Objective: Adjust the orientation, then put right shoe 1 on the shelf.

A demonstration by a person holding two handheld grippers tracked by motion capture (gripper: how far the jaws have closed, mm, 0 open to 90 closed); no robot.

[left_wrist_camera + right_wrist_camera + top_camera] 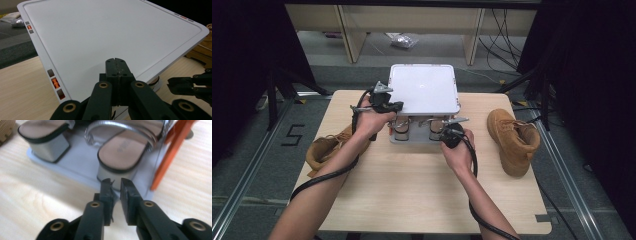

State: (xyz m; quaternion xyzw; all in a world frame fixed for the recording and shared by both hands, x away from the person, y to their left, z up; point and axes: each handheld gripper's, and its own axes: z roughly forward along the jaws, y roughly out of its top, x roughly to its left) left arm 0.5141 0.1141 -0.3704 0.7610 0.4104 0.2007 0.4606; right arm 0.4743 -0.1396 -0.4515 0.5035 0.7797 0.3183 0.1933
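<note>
Black "5" mark (293, 135), blurred insole print (122, 145)

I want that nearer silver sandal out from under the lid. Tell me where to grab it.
Grip the block heel of the silver sandal from the open front: it faces the right gripper, squarely, its flat sides suit the jaws, and the raised white lid probably blocks coming from above.

Wooden table (412, 195): shoe rack (424, 95), two tan boots (512, 140).
</note>
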